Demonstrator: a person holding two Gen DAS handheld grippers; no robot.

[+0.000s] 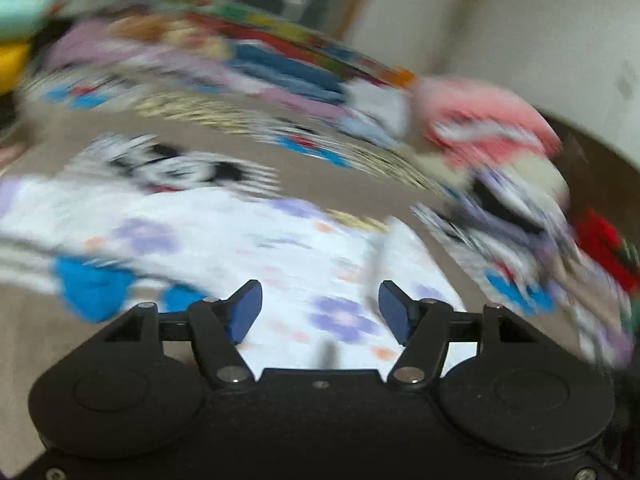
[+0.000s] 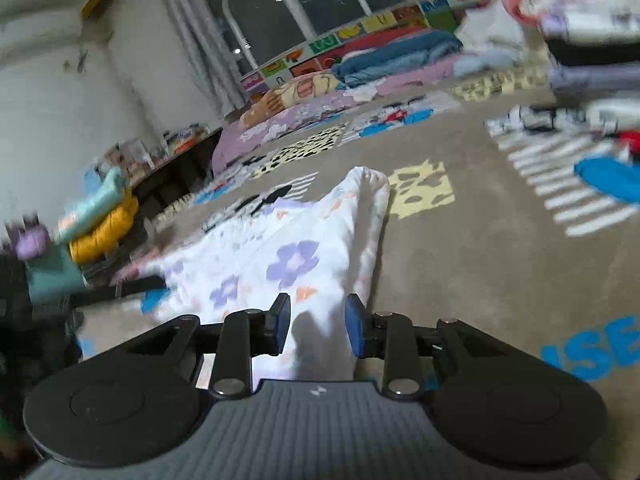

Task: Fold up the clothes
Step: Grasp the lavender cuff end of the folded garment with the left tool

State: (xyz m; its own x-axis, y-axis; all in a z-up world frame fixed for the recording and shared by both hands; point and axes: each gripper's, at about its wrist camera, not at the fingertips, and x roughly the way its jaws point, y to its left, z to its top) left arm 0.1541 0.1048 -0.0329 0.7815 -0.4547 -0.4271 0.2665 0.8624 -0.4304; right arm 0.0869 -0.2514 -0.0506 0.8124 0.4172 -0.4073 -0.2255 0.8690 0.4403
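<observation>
A white garment with purple and orange flowers (image 1: 256, 248) lies spread on the grey patterned carpet. In the blurred left wrist view my left gripper (image 1: 320, 312) is open just above its near part, with nothing between the blue pads. In the right wrist view the same garment (image 2: 288, 248) runs away from me to a narrow end. My right gripper (image 2: 318, 326) has its jaws partly open, with a bunched fold of the garment between the pads; I cannot tell if they pinch it.
A stack of mixed clothes (image 1: 512, 168) sits at the right, also at the top right of the right wrist view (image 2: 580, 32). Folded teal and yellow items (image 2: 100, 216) lie at the left. Bedding (image 2: 360, 68) lines the far wall. The carpet (image 2: 460, 260) shows at the right.
</observation>
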